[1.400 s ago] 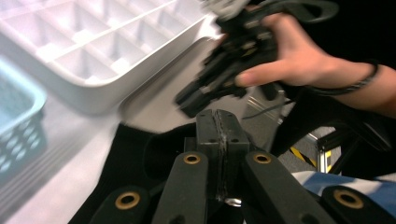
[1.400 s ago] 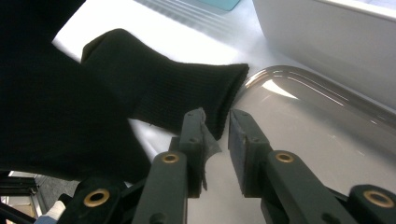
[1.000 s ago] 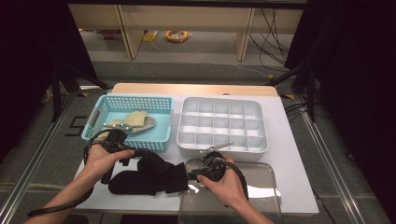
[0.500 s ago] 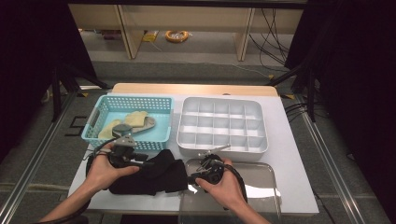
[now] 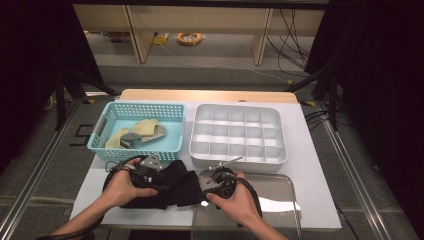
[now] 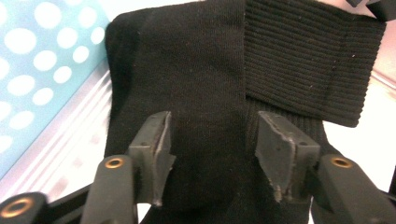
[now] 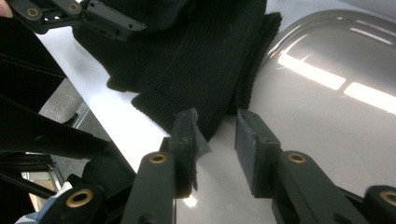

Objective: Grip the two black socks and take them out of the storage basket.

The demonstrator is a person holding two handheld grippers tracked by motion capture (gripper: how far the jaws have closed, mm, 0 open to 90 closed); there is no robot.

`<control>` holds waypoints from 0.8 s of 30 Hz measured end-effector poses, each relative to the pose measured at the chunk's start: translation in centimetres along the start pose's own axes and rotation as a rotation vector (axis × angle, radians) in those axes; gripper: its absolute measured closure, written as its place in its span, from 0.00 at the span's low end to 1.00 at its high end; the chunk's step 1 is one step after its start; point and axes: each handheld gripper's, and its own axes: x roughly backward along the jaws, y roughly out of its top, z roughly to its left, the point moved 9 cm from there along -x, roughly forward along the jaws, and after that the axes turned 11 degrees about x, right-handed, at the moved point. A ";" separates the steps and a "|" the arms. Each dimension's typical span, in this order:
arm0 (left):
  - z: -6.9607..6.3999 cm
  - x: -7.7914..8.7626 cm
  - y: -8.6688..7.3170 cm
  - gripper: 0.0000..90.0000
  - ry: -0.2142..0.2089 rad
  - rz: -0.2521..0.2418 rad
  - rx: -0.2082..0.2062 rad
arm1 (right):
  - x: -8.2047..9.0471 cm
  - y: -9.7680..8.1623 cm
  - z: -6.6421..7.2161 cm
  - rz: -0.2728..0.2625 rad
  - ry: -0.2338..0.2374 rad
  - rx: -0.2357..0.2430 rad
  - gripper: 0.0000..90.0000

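- Black knitted sock (image 5: 167,186), folded over on itself, lay on the white table (image 5: 310,165) near its front edge, just in front of the turquoise plastic basket (image 5: 137,131), its ribbed cuff end reaching the clear plastic lid (image 5: 280,200) at the right.
- Left gripper (image 6: 210,140) hung over the sock's middle; its jaws had just been opening and stood wide, fabric beneath them but not pinched.
- Right gripper (image 7: 217,135) faced the cuff's corner; its jaws had just been opening too, pads apart and gripping nothing.
- Long axis of the sock ran along the front edge, from one gripper to the other; the left sat nearer its bulk.
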 end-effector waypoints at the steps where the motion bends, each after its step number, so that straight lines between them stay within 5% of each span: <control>1: -0.2 -0.3 0.1 0.53 0.000 -0.014 0.033 | -0.1 -0.1 0.1 0.005 -0.001 -0.005 0.77; 4: 0.4 -0.5 -0.3 0.61 0.015 0.042 -0.019 | -0.3 -0.2 0.4 0.022 0.009 -0.014 0.77; 9: 0.4 -0.8 -0.3 0.77 0.019 0.049 0.001 | -0.6 -0.2 0.4 0.019 0.009 0.001 0.80; 10: 0.1 -1.0 -0.1 0.79 0.011 0.019 0.047 | -0.6 -0.2 0.5 0.023 0.003 -0.010 0.81; 11: 0.4 -0.8 -0.3 0.82 0.020 0.055 0.019 | -0.6 -0.3 0.7 0.027 0.009 -0.009 0.83; 12: 0.2 -1.0 0.0 0.85 0.019 0.027 0.044 | -0.7 -0.3 0.8 0.034 0.010 -0.015 0.85; 14: 0.4 -0.9 -0.2 0.89 0.028 0.059 0.008 | -0.7 -0.4 0.8 0.043 0.003 -0.008 0.91; 17: 0.3 -0.9 -0.1 0.95 0.038 0.058 0.014 | -0.7 -0.5 0.7 0.053 -0.001 -0.004 1.00; 23: 0.4 0.3 0.5 1.00 0.042 0.034 0.037 | -0.5 -0.4 0.6 0.041 -0.002 -0.001 1.00; 24: 0.1 0.3 0.8 1.00 0.036 -0.005 0.086 | -0.5 -0.3 0.5 0.030 -0.007 0.015 1.00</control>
